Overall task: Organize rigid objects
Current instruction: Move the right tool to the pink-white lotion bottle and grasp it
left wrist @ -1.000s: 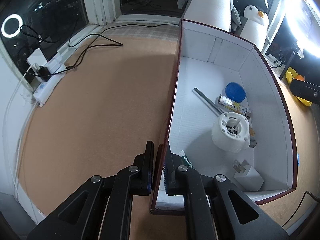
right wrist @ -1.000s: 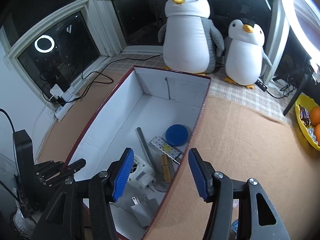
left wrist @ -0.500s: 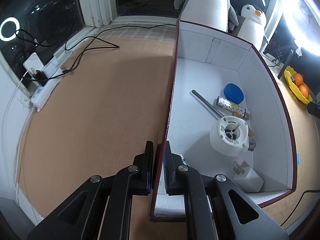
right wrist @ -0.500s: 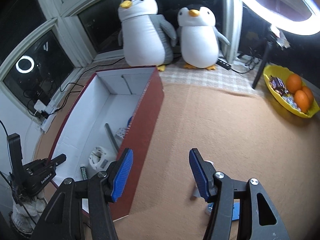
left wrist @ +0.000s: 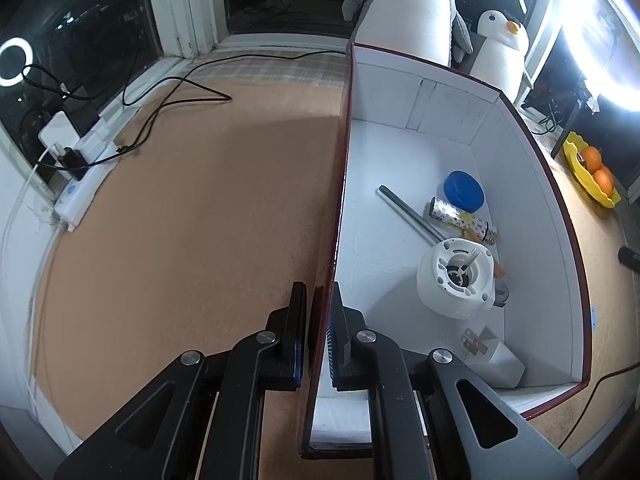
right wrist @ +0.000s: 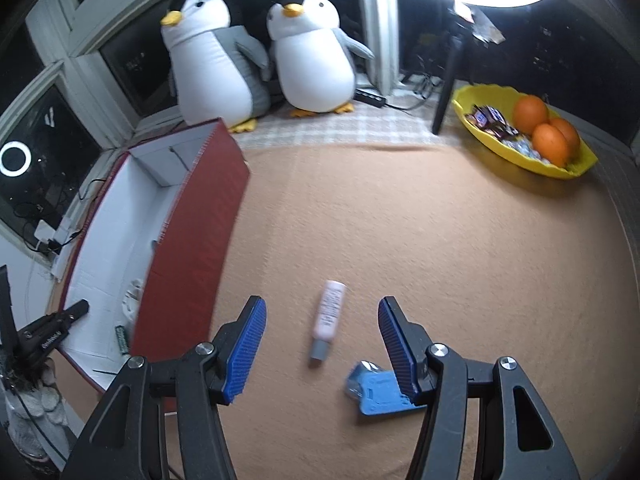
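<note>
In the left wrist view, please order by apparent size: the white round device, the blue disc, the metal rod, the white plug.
1. white round device
2. metal rod, longest but thin
3. blue disc and white plug: they look alike, and the plug lies nearer the camera, so I do not rank them.

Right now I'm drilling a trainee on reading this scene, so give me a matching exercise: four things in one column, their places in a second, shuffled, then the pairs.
Things:
1. blue round lid
2. pink tube
3. oranges
4. left tongs

Places:
A. in the yellow dish
B. clamped on the near wall of the red box
C. on the tan mat between the open right tongs
D. on the white floor inside the red box

Pairs: 1-D, 2-C, 3-A, 4-B
</note>
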Demonstrator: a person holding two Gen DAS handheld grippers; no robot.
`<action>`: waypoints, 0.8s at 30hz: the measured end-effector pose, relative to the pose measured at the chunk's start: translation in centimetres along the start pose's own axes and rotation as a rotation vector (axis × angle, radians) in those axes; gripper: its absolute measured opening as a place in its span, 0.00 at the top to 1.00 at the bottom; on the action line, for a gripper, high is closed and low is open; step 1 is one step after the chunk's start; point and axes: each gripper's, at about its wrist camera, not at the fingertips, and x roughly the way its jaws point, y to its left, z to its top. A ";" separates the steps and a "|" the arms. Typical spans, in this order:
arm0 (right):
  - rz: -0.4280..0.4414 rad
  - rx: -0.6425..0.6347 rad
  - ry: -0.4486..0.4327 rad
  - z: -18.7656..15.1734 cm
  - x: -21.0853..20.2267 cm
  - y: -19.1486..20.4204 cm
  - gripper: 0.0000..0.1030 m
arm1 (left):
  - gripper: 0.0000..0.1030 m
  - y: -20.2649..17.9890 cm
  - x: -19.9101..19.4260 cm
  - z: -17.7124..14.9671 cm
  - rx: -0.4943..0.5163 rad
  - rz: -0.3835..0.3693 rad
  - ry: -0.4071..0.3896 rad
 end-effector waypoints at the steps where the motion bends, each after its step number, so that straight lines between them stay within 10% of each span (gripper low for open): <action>1: -0.009 0.008 0.005 -0.3 0.1 -0.5 0.47 | 0.92 0.0 0.0 0.0 0.001 0.000 0.000; 24: -0.100 0.147 0.064 -4.6 0.2 -6.5 0.47 | 0.92 -0.4 0.4 0.7 0.047 -0.004 0.000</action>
